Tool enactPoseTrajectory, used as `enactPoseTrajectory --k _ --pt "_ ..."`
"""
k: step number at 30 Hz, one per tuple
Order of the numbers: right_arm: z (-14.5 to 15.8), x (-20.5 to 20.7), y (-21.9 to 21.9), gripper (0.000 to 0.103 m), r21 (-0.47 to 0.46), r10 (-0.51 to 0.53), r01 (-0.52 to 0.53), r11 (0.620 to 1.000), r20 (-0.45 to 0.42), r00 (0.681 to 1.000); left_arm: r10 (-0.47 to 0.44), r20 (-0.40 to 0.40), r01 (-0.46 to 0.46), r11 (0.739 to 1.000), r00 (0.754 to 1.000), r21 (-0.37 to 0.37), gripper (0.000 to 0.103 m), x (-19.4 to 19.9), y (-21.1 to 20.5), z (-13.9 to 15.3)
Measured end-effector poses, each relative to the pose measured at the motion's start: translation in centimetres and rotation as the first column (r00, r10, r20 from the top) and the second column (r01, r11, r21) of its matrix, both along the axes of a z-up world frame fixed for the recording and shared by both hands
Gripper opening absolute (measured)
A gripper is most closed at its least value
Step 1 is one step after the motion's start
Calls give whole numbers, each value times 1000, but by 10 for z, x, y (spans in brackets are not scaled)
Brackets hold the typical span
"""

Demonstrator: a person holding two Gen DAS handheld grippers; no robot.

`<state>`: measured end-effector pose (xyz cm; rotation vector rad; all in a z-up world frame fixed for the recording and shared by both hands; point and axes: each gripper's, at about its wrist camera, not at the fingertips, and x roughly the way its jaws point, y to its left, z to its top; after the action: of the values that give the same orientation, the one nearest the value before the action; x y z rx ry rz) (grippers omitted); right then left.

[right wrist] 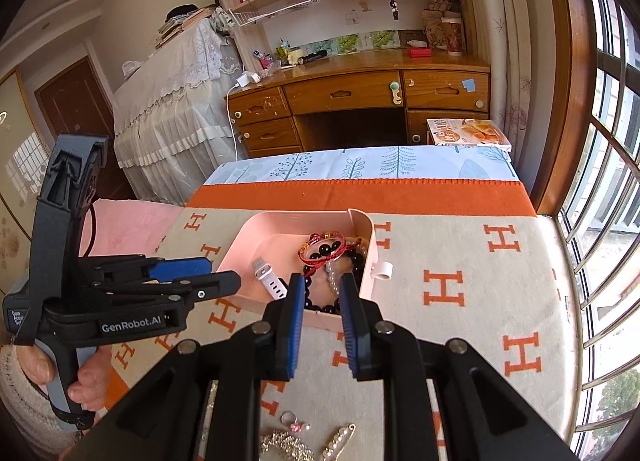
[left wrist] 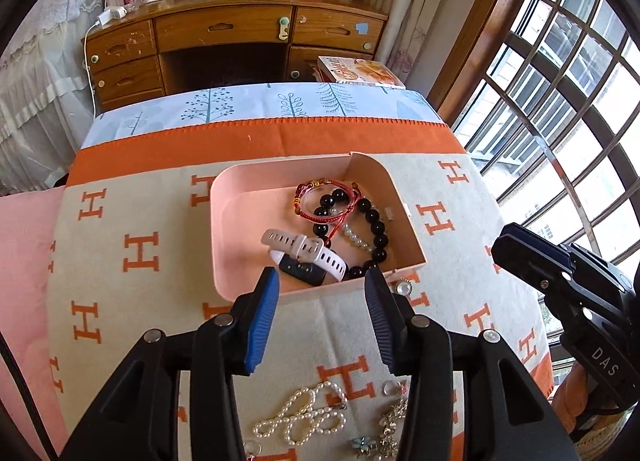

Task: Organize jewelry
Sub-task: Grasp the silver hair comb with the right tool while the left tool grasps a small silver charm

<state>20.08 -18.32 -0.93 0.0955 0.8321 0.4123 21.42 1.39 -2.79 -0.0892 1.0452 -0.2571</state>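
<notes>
The left hand-held gripper point(left wrist: 322, 285), jaws apart and empty, hangs beyond the pearl necklace point(left wrist: 304, 417), seemingly nearer it than the right.

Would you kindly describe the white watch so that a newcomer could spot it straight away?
Start at the pink box sitting on the orange-and-cream H-patterned blanket. Inside, toward its near wall, lies the white watch, beside the black bead bracelet. It is the only flat perforated strap there, with a dark rectangular face; everything around it is beads or cord.
</notes>
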Motion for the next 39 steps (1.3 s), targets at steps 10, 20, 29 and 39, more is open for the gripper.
enactPoseTrajectory --k 10,20,29,39 --pt "-7 -45 -1 18 -57 52 -54 997 -35 998 -6 22 4 997 1000 74 55 -58 12 4" --pt "-41 -75 9 18 -77 162 -177 981 -171 972 -41 -31 44 993 999 107 55 -101 21 -22" --pt "-72 -96 27 18 -58 233 -255 965 -250 940 -111 -122 123 987 986 99 54 -134 20 -66" --pt "-99 -109 45 18 -63 284 -316 947 -301 911 -60 -152 63 998 987 16 54 -144 18 -86"
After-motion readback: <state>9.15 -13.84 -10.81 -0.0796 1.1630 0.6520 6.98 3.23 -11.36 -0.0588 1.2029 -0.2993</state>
